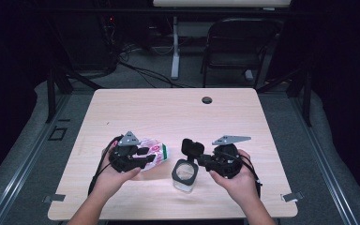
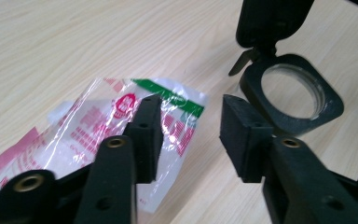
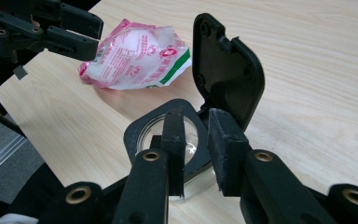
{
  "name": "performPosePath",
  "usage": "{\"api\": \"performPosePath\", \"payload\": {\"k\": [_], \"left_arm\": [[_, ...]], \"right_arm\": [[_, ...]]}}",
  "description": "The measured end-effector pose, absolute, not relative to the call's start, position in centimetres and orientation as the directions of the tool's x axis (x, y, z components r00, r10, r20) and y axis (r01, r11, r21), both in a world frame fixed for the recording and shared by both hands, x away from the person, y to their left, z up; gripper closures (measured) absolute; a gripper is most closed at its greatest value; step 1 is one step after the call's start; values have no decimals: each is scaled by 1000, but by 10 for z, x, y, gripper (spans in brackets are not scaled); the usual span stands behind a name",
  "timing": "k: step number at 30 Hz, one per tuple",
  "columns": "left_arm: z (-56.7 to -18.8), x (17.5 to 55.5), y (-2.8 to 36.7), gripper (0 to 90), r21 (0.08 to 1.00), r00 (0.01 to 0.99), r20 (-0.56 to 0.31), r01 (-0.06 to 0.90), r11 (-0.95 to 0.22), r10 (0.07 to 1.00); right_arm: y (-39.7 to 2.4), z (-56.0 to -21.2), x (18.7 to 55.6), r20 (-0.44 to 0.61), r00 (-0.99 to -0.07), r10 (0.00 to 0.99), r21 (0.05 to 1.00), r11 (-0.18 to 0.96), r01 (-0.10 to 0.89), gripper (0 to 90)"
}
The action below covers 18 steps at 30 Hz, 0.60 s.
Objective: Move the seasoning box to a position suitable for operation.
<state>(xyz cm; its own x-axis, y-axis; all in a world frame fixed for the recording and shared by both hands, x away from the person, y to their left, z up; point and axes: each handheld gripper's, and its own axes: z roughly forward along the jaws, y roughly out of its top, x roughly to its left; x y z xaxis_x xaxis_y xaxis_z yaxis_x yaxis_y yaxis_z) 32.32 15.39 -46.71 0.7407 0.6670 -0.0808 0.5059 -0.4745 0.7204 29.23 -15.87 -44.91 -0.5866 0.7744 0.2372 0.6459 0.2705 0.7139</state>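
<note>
A plastic bag (image 1: 152,152) is seen at the left gripper (image 1: 146,157), at nine o'clock from a clear jar (image 1: 184,175) with its black lid (image 1: 191,147) raised; the right gripper (image 1: 201,161) is held at the jar's two o'clock.

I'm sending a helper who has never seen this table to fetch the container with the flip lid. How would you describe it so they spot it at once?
On the pale wooden table, look at the near edge, between the person's two hands. There stands a small clear container with a black square top and a round opening, its black hinged lid flipped upright. Its neighbour to the left, the plastic bag, is crinkly, pink, white and green.
</note>
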Motion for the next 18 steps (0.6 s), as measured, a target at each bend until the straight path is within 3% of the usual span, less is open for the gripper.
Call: {"api": "performPosePath", "payload": {"k": [10,18], "left_arm": [[-501,309,173,493,723,715,-41,503,-473,698],[-536,306,158,465,646,705,137,468,-603,695]], "right_arm": [[-154,-451,298,267,-598,756,703,272,657,742],[-145,-457,300,261,-607,751,692,293,660,731]]}}
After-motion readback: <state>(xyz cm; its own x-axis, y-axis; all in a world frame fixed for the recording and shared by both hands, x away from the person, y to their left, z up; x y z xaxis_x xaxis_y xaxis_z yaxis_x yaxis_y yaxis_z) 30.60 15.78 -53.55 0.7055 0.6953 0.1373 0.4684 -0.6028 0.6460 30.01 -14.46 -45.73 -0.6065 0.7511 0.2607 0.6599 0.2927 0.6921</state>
